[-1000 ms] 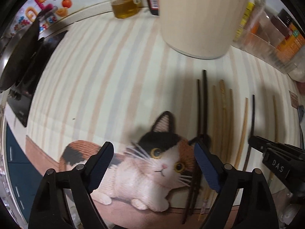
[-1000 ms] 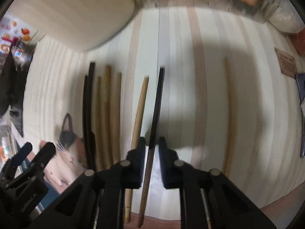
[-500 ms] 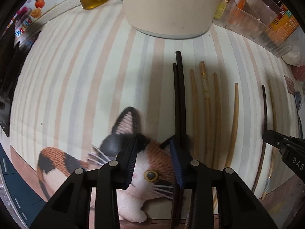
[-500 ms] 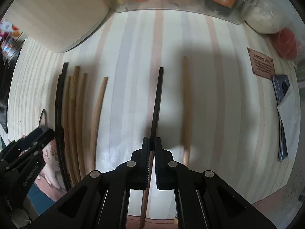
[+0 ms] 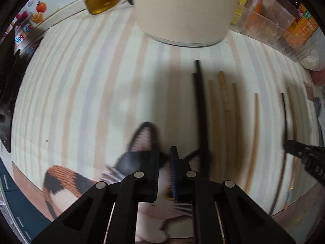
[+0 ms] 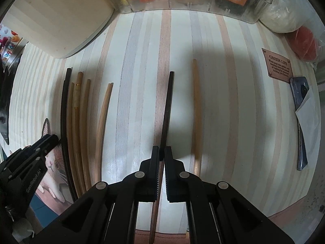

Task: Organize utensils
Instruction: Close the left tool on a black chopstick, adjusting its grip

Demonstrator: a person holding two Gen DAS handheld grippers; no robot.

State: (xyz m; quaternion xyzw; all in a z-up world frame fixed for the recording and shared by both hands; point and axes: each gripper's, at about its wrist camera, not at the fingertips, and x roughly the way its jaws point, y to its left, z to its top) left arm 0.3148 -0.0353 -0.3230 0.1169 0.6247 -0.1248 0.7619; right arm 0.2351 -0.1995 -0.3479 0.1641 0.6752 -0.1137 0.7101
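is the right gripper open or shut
Shut: the right gripper has its fingers clamped on the dark chopstick, no gap showing beside it.

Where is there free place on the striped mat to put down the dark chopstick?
Bare mat lies between the lone tan chopstick and the dark chopstick in the right gripper, and right of the far tan chopstick up to the phone. The bundle beside the left gripper is crowded.

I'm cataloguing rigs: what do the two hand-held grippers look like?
Both are matte black plastic with angular, cut-out arms and round silver pivot pins. The left hand-held gripper has blue ribbed pads; the right hand-held gripper has dark ribbed pads. White lettering marks the left one's side. No cables show.
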